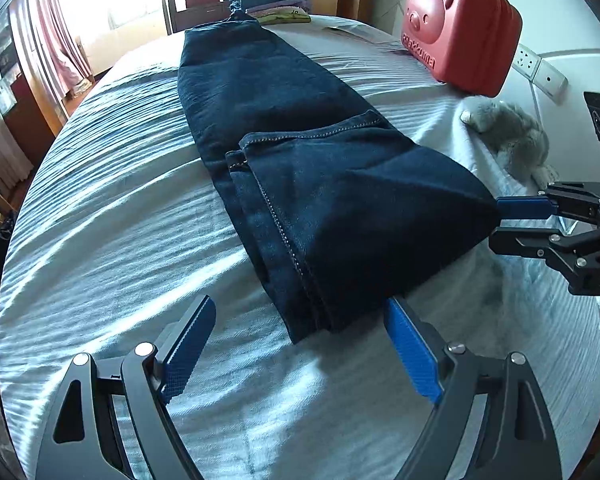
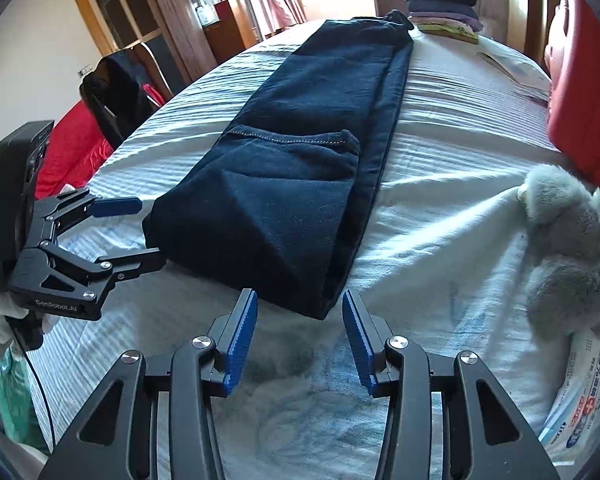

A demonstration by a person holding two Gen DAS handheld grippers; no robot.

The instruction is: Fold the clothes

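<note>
Hand-held gripper (image 2: 299, 300) open, jeans (image 2: 300, 168) just ahead

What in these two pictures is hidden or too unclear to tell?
- Red case: right wrist view, cut off by the picture's edge.
- Far hem of the jeans: left wrist view, too small and against window glare.
- Stack of folded clothes: both views, too small to count the pieces.
- Grey plush toy: left wrist view, partly behind the bedsheet fold.
</note>
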